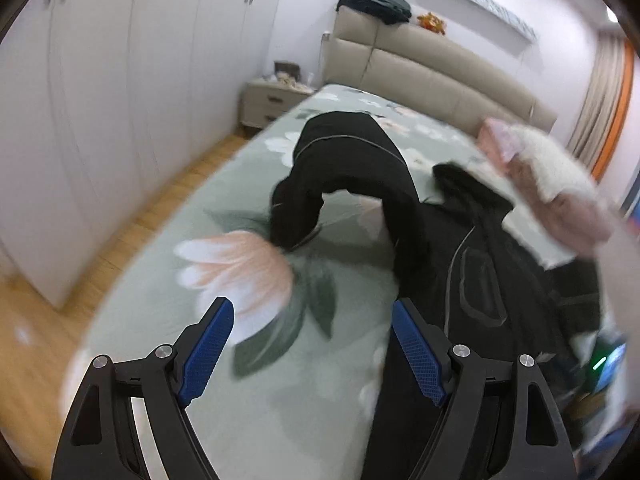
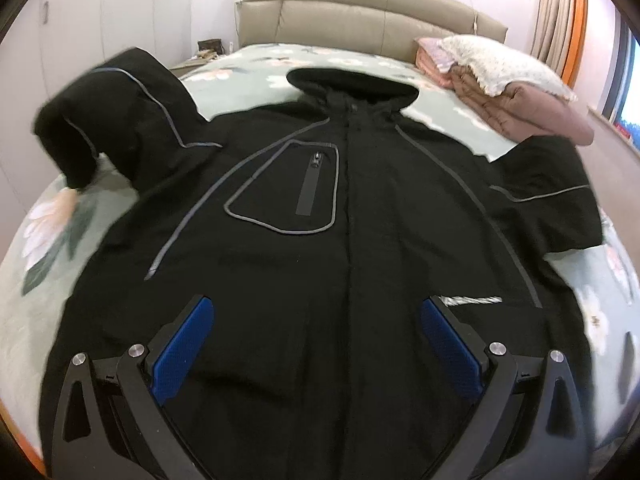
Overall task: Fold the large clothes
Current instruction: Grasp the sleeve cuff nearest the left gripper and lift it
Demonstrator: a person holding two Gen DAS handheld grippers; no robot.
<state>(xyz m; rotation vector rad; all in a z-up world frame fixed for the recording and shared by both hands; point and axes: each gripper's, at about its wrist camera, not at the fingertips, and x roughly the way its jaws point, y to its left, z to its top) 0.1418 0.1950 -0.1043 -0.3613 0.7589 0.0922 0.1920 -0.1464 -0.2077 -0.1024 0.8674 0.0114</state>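
A large black hooded jacket [image 2: 320, 216] with grey piping lies front up on the green floral bed [image 2: 52, 304], hood toward the headboard. Its left sleeve [image 2: 116, 120] arches up off the bed, cuff down; the right sleeve [image 2: 548, 196] lies flat. My right gripper [image 2: 316, 320] is open and empty, hovering over the jacket's lower front. In the left wrist view the sleeve [image 1: 348, 168] arches over the bed and the jacket body [image 1: 472, 280] lies at right. My left gripper [image 1: 312, 320] is open and empty above the bedsheet [image 1: 168, 208], near the jacket's left edge.
A folded pink quilt with a white pillow [image 2: 508, 80] sits at the bed's far right corner. A beige headboard [image 2: 352, 16] is behind, with a dark garment on top [image 1: 372, 4]. A nightstand [image 1: 268, 104], white wardrobes [image 1: 100, 100] and wood floor [image 1: 40, 292] lie left.
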